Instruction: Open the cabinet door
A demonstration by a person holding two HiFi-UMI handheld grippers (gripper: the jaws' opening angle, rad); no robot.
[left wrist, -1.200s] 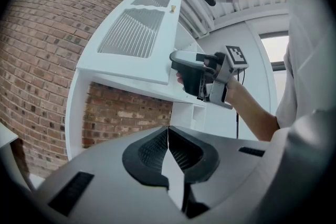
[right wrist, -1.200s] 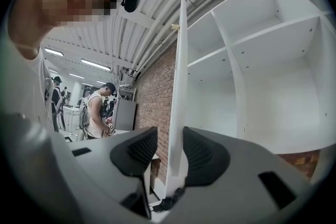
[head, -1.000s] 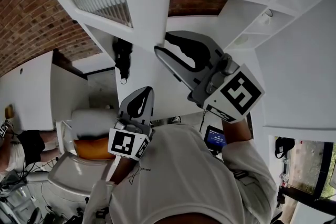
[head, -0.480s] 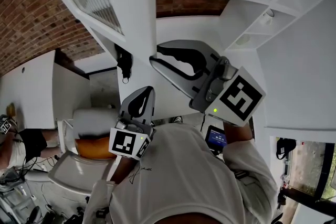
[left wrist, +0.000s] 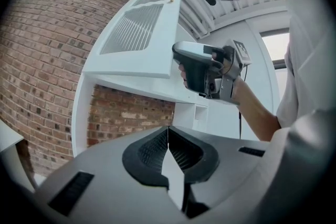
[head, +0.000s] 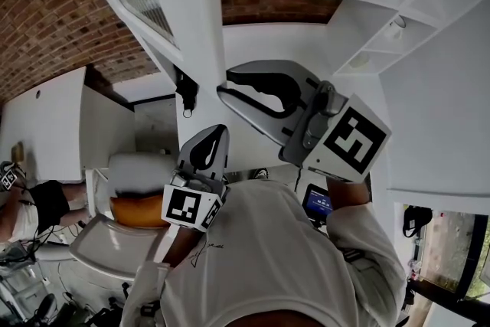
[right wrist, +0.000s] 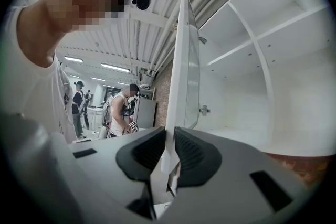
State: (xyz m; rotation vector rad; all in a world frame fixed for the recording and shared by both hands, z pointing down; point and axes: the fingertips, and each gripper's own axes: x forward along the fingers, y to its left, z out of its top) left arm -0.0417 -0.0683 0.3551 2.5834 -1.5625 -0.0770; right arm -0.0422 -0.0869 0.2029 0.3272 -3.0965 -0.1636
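We count two grippers, namely left gripper point(head: 221, 130) and right gripper point(head: 223, 82), one door point(right wrist: 182, 60), one cabinet point(right wrist: 252, 50) and two bystanders point(right wrist: 124, 110).

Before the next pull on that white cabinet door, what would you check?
1. Right claw gripping the cabinet door by its edge: ok; its jaws have just been closing, with the door edge between them.
2. Left claw shut, empty, away from the door: ok.
3. Door swung off the cabinet shelves: ok.
4. Bystander clear of the door's swing: cannot tell.
5. Hinge moving freely: cannot tell.
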